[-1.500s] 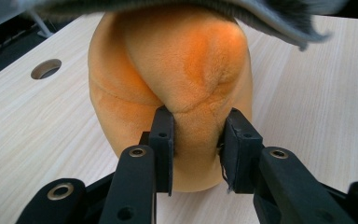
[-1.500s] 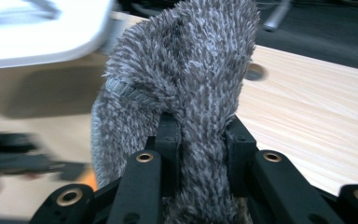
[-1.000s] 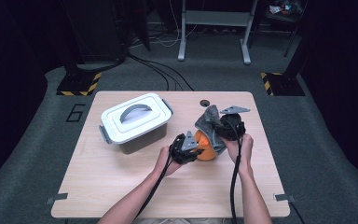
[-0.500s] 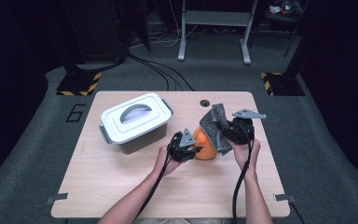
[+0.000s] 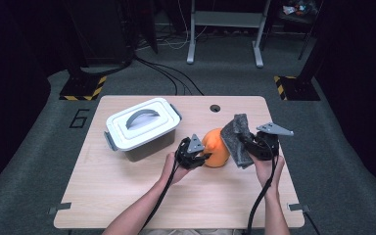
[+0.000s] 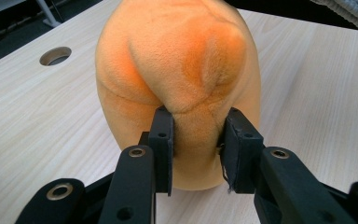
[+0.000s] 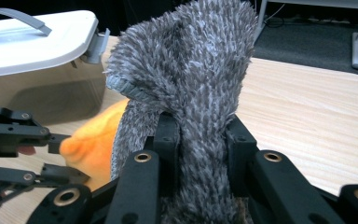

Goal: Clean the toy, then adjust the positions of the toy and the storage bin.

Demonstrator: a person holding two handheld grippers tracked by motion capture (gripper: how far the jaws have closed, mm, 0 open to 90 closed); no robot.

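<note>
An orange plush lump (image 5: 216,147) rests on the wooden table (image 5: 127,196), right of centre. My left gripper (image 5: 199,157) is shut on its near edge; in the left gripper view the black pads (image 6: 162,140) pinch a fold of the orange plush (image 6: 177,70). A fuzzy grey cloth (image 5: 239,138) hangs lifted off the plush, just to its right. My right gripper (image 5: 252,146) is shut on it, and the grey cloth (image 7: 191,74) stands up between its jaws. The left gripper (image 7: 58,154) and the orange plush (image 7: 93,142) also appear in the right gripper view.
A white lidded storage box (image 5: 141,127) with a grey handle stands at the table's back left, also seen as the box (image 7: 32,51) in the right gripper view. A round cable hole (image 5: 215,107) sits near the far edge. Cables and stand legs lie on the floor beyond.
The right gripper has pulled the grey cloth off the orange plush, up and to the right. The left gripper has kept its hold on the plush.
</note>
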